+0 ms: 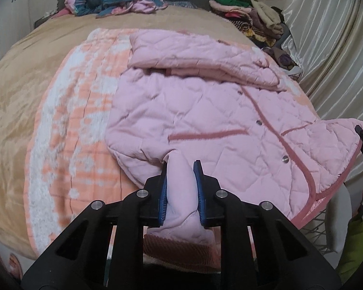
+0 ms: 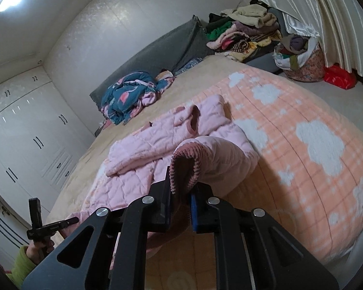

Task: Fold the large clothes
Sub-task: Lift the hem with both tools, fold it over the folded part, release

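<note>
You are at the foot of a bed [image 1: 17, 91] spread with a peach cloud-print blanket [image 1: 67, 130], a heap of clothes [image 2: 244, 33] beyond. The pink quilted jacket [image 1: 200, 111] lies front-up on the blanket, just ahead of both sets of jaws. Your left gripper [image 1: 180, 169] is clenched on a pinch of the hem; your right gripper [image 2: 181, 188] grasps the ribbed cuff [image 2: 184, 166] of the near sleeve. Keep both grips firm, lift the sleeve clear, and carry it forward and across the body so it lands flat. Watch that the bulky quilting does not bunch under the fold.
</note>
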### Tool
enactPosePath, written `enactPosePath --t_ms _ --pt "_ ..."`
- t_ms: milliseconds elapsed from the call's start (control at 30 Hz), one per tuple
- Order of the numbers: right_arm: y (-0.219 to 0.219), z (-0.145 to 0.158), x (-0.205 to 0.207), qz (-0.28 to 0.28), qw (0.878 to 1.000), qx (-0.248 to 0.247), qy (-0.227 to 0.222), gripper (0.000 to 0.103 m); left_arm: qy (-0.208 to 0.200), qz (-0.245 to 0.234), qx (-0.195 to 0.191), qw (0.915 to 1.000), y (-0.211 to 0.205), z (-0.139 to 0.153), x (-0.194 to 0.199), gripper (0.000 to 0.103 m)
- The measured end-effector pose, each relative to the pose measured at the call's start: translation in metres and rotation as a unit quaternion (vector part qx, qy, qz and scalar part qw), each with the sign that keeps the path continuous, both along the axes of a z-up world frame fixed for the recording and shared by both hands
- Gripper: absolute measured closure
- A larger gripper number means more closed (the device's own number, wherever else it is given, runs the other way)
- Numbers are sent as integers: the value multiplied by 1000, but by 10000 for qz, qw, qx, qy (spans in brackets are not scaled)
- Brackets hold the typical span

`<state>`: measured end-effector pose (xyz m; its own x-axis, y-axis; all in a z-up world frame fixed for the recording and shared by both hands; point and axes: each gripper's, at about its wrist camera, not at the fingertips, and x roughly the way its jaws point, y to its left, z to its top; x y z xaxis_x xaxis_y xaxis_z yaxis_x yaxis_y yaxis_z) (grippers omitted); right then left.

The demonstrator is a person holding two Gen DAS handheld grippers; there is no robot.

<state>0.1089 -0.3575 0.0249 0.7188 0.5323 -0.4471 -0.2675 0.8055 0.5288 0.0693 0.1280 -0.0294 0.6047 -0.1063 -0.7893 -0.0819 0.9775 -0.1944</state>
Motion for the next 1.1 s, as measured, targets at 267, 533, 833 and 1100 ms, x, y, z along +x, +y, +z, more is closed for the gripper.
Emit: enactPosePath --t_ms 267,533,833,1100 --pt "14 27 23 25 9998 -34 -186 92 -214 66 -99 9997 7 20 13 91" --pt "15 43 52 -11 9997 55 -235 92 -450 198 -283 9984 21 45 30 91" --pt "13 55 78 -139 9994 189 -253 92 -714 293 -500 9958 38 64 45 92" --pt "19 74 99 -201 9990 83 -385 92 -879 398 -596 9935 54 84 61 92"
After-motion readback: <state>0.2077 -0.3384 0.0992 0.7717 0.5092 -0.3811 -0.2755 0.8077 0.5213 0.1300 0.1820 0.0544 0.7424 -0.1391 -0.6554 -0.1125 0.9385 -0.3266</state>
